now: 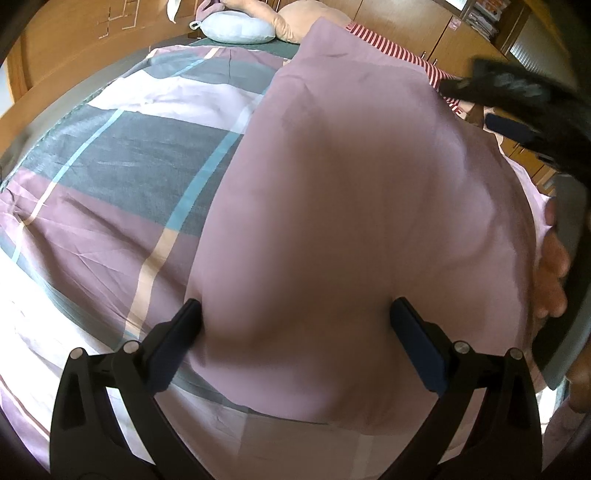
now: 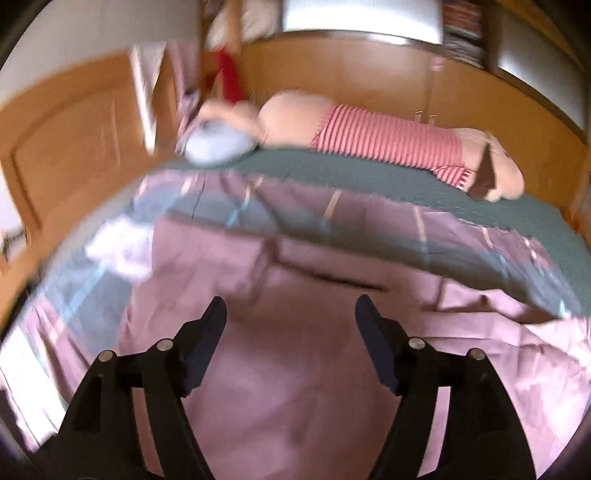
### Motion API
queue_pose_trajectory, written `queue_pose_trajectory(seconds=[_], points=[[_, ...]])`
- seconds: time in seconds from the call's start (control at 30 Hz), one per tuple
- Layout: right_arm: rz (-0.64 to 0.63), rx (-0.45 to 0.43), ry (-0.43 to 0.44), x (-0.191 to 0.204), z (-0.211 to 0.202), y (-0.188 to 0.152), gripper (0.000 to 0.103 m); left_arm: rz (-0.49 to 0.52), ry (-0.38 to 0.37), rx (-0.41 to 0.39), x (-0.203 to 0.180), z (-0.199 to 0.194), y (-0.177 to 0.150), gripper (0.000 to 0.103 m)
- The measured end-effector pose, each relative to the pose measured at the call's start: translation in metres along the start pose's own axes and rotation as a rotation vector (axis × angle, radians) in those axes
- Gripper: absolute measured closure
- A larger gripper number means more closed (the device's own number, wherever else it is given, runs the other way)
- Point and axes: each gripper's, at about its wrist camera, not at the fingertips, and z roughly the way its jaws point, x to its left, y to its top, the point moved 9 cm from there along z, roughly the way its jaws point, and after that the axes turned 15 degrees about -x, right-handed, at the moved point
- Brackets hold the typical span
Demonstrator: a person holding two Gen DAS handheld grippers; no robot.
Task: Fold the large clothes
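Observation:
A large plain mauve cloth (image 1: 351, 192) lies spread on the bed, over a plaid quilt (image 1: 122, 158). In the left wrist view my left gripper (image 1: 295, 314) is open, its two fingers wide apart just above the cloth's near part. The right gripper (image 1: 517, 96) shows as a dark blur at the upper right, over the cloth's far edge. In the right wrist view my right gripper (image 2: 291, 310) is open above the same mauve cloth (image 2: 295, 369); the view is blurred by motion. Neither gripper holds fabric.
A pale blue pillow (image 1: 240, 27) and a plush toy in a red striped shirt (image 2: 388, 140) lie at the far side of the bed. Wooden wardrobe doors (image 2: 74, 140) surround the bed. A hand (image 1: 552, 273) shows at the right edge.

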Motion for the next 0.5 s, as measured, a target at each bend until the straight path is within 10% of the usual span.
queue_pose_trajectory(seconds=[0.13, 0.27, 0.33, 0.5], points=[[-0.031, 0.088, -0.129, -0.029, 0.031, -0.017, 0.028, -0.016, -0.022, -0.015, 0.0, -0.004, 0.008, 0.002], [0.103, -0.154, -0.209, -0.087, -0.038, 0.017, 0.019, -0.023, -0.045, -0.209, 0.0, -0.04, 0.04, 0.002], [0.077, -0.138, -0.201, -0.11, -0.064, 0.007, 0.018, 0.009, -0.079, -0.253, -0.01, -0.051, 0.046, 0.002], [0.135, -0.007, -0.344, -0.223, -0.088, -0.051, 0.018, 0.158, -0.095, -0.153, -0.036, -0.029, 0.021, 0.002]])
